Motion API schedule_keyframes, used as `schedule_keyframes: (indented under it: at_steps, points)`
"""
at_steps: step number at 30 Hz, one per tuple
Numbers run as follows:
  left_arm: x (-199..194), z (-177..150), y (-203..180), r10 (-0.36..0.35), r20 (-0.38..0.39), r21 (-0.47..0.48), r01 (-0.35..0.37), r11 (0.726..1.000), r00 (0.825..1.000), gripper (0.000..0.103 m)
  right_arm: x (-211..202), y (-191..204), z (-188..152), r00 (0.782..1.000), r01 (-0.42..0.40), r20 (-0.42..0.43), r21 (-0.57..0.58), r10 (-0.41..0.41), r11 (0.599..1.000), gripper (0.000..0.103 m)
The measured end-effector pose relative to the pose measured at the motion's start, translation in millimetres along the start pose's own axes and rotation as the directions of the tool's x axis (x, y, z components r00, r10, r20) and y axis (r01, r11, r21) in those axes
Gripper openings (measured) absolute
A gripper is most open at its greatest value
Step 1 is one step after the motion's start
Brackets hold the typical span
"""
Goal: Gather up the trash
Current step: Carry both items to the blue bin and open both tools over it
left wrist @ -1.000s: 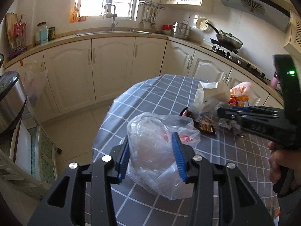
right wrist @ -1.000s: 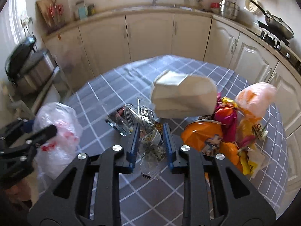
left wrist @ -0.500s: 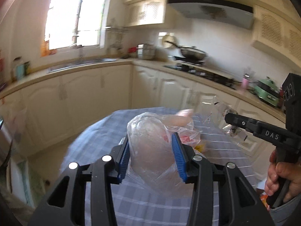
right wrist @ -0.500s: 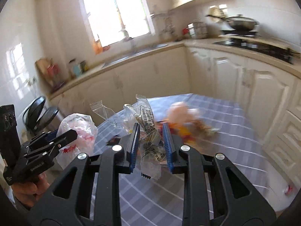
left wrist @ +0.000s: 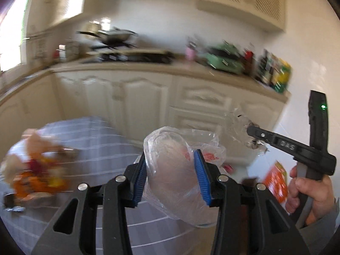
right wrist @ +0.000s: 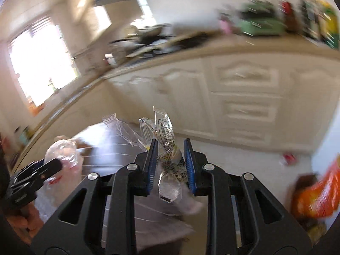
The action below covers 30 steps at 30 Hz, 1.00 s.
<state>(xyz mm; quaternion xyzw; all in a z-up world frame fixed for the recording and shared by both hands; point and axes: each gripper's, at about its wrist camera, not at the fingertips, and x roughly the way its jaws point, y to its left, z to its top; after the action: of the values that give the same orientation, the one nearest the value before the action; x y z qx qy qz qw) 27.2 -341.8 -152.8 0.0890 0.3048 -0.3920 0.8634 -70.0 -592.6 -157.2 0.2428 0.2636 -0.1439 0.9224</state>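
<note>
My left gripper (left wrist: 171,159) is shut on a crumpled clear plastic bag (left wrist: 170,176) with red print and holds it in the air past the table's edge. My right gripper (right wrist: 170,146) is shut on a bunch of clear printed wrappers (right wrist: 167,148); it also shows in the left wrist view (left wrist: 255,132) at the right, with the wrappers (left wrist: 240,125) sticking out of it. The left gripper and its bag (right wrist: 61,153) show at the left of the right wrist view. A blurred pile of orange and yellow trash (left wrist: 36,174) lies on the grey checked table (left wrist: 95,136).
Cream cabinets (left wrist: 148,97) and a counter with a stove, a pan and a green appliance (left wrist: 225,59) fill the background. Orange packaging (right wrist: 318,193) shows low at the right, and a small red item (right wrist: 288,158) lies on the pale floor. Both views are motion-blurred.
Both grippers have swung right, away from the table and toward the cabinets and floor, each still holding its trash. The trash pile has slid to the left of the view.
</note>
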Motion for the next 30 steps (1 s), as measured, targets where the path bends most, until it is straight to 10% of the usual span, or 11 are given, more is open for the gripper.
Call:
schedule_keyframes:
  at_steps: [7,15,22,25,30]
  points:
    - [128,-46,-81,-0.06,-0.217,0.066,0.076,0.995,0.974,0.042,46,-116,-56,0.983,0.126,-0.153,0.195,-0.097,0.973,0.025]
    - [264,-117,-116,-0.096,-0.483,0.042,0.132,0.99,0.87,0.042,128,-192,-116,0.941,0.184,-0.334,0.385,-0.05,0.904,0.025]
    - [326,-138,-119,-0.075,-0.562,0.054,0.127,0.99,0.824,0.051,173,-212,-136,0.917,0.191,-0.399,0.488,0.023,0.852,0.028]
    - [331,-138,-116,-0.079,-0.56,0.043,0.124,0.991,0.825,0.081,174,-220,-137,0.922,0.219,-0.386,0.513,-0.004,0.83,0.085]
    - [318,-130,-108,-0.045,-0.524,0.031,0.071,0.997,0.85,0.09,159,-224,-137,0.93,0.231,-0.365,0.518,-0.031,0.824,0.092]
